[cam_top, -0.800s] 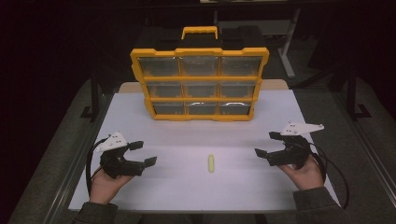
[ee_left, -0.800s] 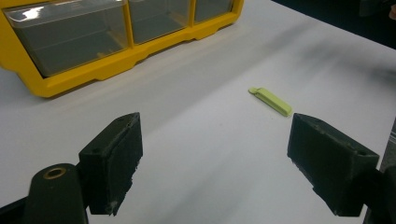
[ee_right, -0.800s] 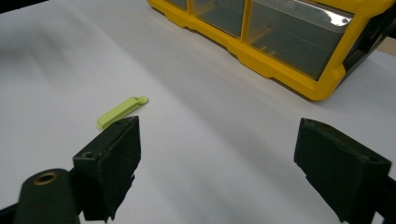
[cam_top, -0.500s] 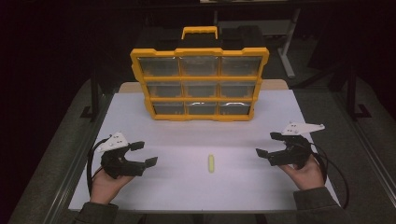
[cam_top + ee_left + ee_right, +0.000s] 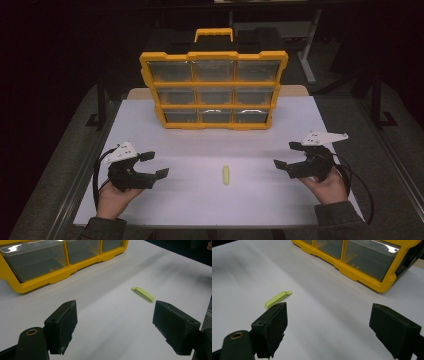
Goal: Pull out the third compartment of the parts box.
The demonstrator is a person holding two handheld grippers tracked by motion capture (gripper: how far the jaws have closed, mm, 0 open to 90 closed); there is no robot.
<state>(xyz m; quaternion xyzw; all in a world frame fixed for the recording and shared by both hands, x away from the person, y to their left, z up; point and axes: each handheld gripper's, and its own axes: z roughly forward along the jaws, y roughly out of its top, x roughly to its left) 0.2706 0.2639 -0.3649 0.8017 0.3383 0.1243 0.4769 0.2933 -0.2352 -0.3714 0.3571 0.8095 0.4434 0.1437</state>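
Nearest the person, the left gripper [image 5: 151,165] and the right gripper [image 5: 286,156] rest low over the white table sheet [image 5: 200,205], one at each side, both with jaws spread wide and nothing between them. Between the two, well apart from either, lies the small pale-green clip [image 5: 226,175], flat on the sheet with its long axis running away from the person. In the left gripper view the clip [image 5: 143,294] lies ahead and toward the right jaw; in the right gripper view it [image 5: 277,299] sits just beyond the left jaw.

The likely trouble is the pick itself: the clip is thin and lies flat, so jaws coming in too high would close on air, and jaws coming in at a slant could push it skidding across the smooth sheet or flip it.

Farther back stands the yellow organizer case [image 5: 214,90], tilted up with its clear compartments facing forward; a carried clip could strike its closed lids.
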